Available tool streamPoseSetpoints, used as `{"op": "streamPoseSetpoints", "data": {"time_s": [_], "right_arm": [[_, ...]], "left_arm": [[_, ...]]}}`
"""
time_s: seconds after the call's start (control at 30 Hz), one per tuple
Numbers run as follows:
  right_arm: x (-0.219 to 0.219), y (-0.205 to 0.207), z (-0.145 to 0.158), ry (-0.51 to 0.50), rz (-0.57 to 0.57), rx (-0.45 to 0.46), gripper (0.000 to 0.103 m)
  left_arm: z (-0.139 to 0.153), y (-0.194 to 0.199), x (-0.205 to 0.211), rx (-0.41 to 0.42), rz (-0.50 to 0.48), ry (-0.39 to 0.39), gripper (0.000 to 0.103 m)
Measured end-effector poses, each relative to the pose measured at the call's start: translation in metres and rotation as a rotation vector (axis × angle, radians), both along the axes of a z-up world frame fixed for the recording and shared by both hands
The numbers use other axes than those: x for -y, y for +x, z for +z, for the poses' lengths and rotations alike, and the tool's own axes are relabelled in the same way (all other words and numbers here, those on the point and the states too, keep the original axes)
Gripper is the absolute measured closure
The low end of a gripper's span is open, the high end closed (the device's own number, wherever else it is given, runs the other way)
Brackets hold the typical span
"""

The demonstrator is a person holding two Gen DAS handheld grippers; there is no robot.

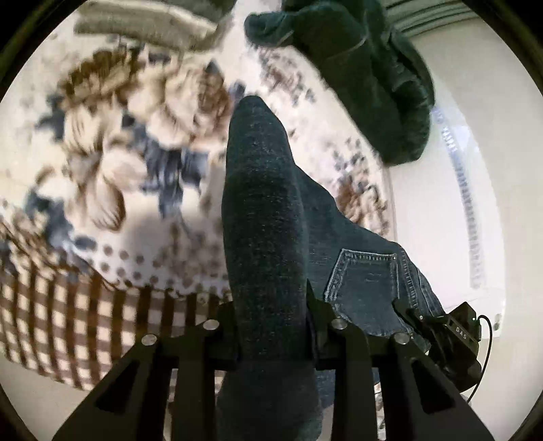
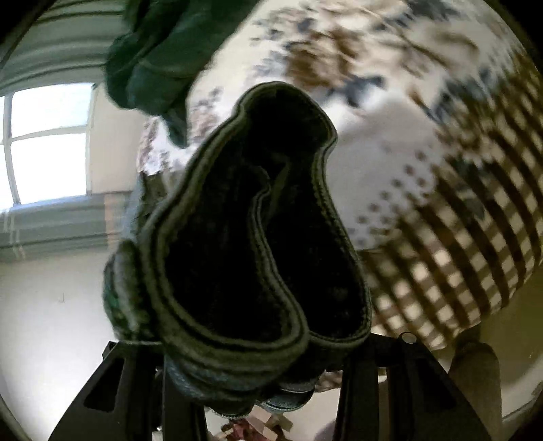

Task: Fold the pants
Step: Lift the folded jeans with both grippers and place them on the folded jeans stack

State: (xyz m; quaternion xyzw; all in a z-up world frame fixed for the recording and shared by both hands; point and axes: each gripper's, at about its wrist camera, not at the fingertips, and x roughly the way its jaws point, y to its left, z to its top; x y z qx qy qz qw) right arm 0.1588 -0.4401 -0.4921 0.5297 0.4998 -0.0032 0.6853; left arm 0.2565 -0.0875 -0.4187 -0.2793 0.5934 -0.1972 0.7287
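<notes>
Dark blue jeans [image 1: 268, 210] hang lifted above a patterned bedspread [image 1: 112, 163]. My left gripper [image 1: 273, 325] is shut on a fold of the jeans, which drapes forward over the jaws; a back pocket [image 1: 364, 281] shows to the right. My right gripper [image 1: 441, 325] shows at the lower right of the left wrist view, holding the same jeans. In the right wrist view my right gripper [image 2: 261, 369] is shut on the jeans' bunched hem or waistband [image 2: 258, 224], whose dark opening faces the camera and hides the fingertips.
A dark green garment [image 1: 366, 68] lies on the far part of the bed; it also shows in the right wrist view [image 2: 159, 54]. A grey-green folded cloth [image 1: 142, 23] lies at the far left. A window [image 2: 47, 142] and pale floor lie beyond the bed edge.
</notes>
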Motion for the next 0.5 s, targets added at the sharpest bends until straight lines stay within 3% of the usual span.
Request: {"op": "streamPoseSetpoints", "data": {"time_s": [0.2,0.23,0.4,0.5], "right_arm": [[-0.044,0.071,0.087,-0.026,0.02,0.092,0.061],[-0.036,0.055,0.099,-0.023,0.024,0.106,0.061],[-0.116,0.169,0.142,0.004,0.03,0.176,0.061],[-0.168,0.254,0.144,0.028,0.046,0.212,0.061]], "left_arm": [[0.085,0.067,-0.052,0.09,0.027,-0.032,0.079],[0.096,0.081,-0.063,0.105,0.03,-0.035,0.079],[0.144,0.184,-0.149,0.181,0.036,-0.028,0.079],[0.154,0.253,-0.199,0.205,0.058,-0.009,0.079]]}}
